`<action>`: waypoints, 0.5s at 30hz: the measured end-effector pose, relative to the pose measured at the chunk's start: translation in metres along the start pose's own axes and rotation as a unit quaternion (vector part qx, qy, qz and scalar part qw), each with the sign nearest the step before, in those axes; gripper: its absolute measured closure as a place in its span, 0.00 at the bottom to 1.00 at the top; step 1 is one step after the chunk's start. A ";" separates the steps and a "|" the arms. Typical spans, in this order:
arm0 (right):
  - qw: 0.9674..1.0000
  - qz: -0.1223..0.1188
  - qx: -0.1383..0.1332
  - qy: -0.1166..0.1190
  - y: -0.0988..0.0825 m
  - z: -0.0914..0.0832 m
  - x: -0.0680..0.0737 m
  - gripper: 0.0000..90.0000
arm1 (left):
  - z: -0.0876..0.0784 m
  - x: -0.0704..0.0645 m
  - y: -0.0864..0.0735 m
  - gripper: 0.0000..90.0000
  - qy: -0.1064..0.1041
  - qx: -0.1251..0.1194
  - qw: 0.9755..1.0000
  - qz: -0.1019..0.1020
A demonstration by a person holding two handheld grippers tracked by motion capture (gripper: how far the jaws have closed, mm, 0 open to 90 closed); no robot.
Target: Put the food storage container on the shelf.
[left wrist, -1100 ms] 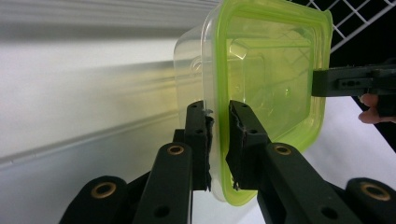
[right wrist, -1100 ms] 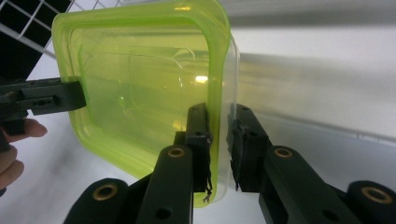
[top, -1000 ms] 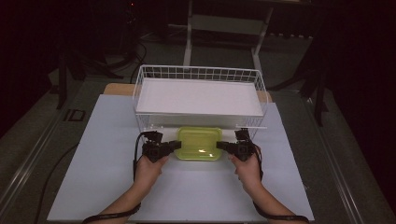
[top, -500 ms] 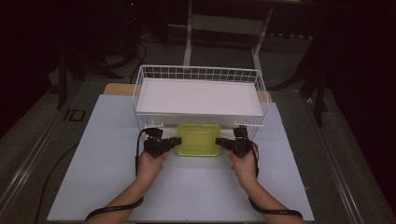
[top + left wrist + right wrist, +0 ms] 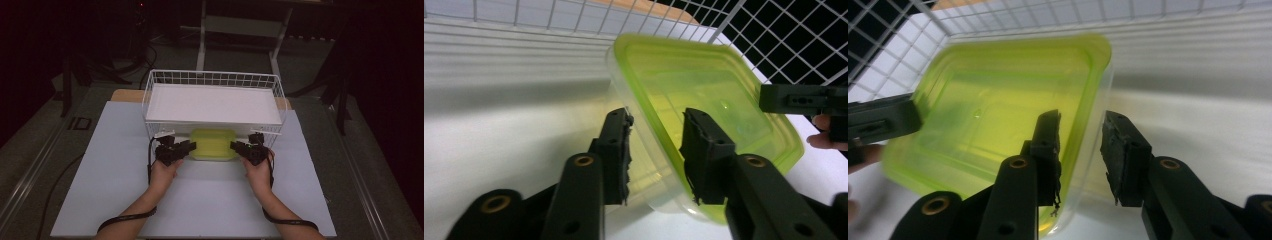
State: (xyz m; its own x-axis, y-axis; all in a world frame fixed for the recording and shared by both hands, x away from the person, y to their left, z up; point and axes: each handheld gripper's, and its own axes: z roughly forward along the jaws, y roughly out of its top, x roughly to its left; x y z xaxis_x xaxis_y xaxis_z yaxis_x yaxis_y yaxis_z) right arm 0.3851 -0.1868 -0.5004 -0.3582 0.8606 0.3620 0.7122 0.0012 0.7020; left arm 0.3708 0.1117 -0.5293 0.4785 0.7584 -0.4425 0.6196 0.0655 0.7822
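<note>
A: Container (image 5: 213, 144), yellow-green lid, clear body, sits right at the near wall of the wire basket (image 5: 150, 95), between both grippers. Looks lifted a bit, can't be sure

B: Grip status?

A: Left gripper (image 5: 186, 148) has its jaws astride the container's left rim, one jaw over the lid, one outside the wall. In the left gripper view (image 5: 655, 150) the pads look near the plastic w/ a small gap still, so partly open, not clamped hard. Right gripper (image 5: 237, 146) mirrors it on the container's right rim; right gripper view (image 5: 1080, 152) shows the same straddle, moderate gap

B: How to do the lift well?

A: My read: close both sides evenly before raising, else it tips toward the looser side. Keep lid level, raise till the base clears the basket's near wall, then go fwd over the white liner (image 5: 212, 104) inside the basket

B: Handling?

A: Prob light, thin plastic, smooth & a bit slippery; lid rim gives the pads a lip. Rounded corners, appears empty as far as I can tell through the tinted lid
</note>
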 end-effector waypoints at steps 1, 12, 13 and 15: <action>1.000 0.000 0.000 0.000 0.000 0.000 0.000 0.77 | 0.000 0.000 0.000 0.67 0.000 0.000 1.000 0.000; 0.998 -0.057 -0.025 0.000 -0.005 -0.007 0.003 0.59 | -0.011 -0.007 0.001 0.46 0.005 -0.015 0.999 0.028; 0.998 -0.060 -0.026 0.000 -0.006 -0.010 0.004 0.59 | -0.013 -0.008 0.001 0.44 0.002 -0.014 0.999 0.029; 0.998 -0.061 -0.026 0.001 -0.008 -0.013 0.006 0.58 | -0.018 -0.010 -0.002 0.35 -0.033 -0.008 0.998 0.051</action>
State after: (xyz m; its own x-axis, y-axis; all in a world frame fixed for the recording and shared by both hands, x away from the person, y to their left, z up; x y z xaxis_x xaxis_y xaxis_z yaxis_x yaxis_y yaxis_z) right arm 0.3699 -0.1883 -0.4961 -0.4414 0.8546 0.2737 0.6309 0.0786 0.7719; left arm 0.3533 0.1161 -0.5189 0.5788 0.7176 -0.3874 0.5558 0.0006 0.8313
